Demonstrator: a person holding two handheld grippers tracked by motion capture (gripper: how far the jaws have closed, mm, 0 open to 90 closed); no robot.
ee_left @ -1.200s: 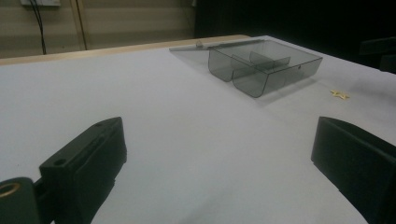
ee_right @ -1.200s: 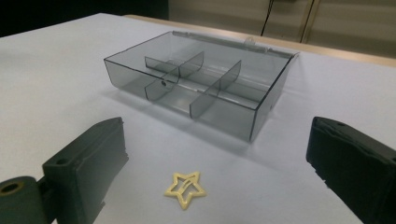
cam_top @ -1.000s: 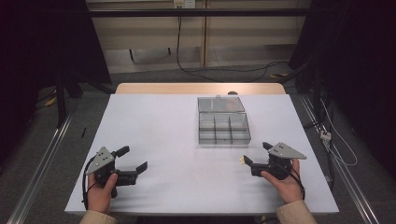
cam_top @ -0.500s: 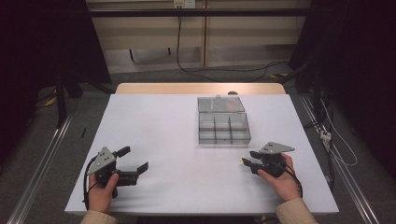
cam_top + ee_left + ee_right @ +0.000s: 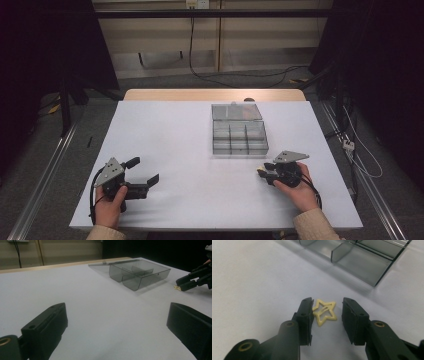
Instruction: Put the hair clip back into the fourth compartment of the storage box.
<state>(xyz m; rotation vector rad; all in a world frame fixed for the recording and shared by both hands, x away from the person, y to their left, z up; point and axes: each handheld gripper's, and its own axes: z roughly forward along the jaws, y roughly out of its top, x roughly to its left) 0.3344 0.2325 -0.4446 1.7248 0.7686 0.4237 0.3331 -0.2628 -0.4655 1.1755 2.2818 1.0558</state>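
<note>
A small yellow star-shaped clip lies flat on the white table between the jaws of my right gripper. Those jaws have just been closing around it. The left pad touches one point of the star, while the right pad stands a little apart, so the gripper is still open. From above, the right gripper sits low near the table's front right, just below the box. My left gripper rests at the front left, open wide with nothing between its jaws. The left gripper view shows the star at the right gripper's tips.
A clear grey compartment box stands right of the table's middle, its lid laid open behind it. The box wall is just beyond the star. White tabletop spreads between the two hands. Cables lie on the floor beyond.
My right gripper's jaws have narrowed from wide open to close around the star, and the hand has dipped slightly toward the table. The left gripper has kept still.
</note>
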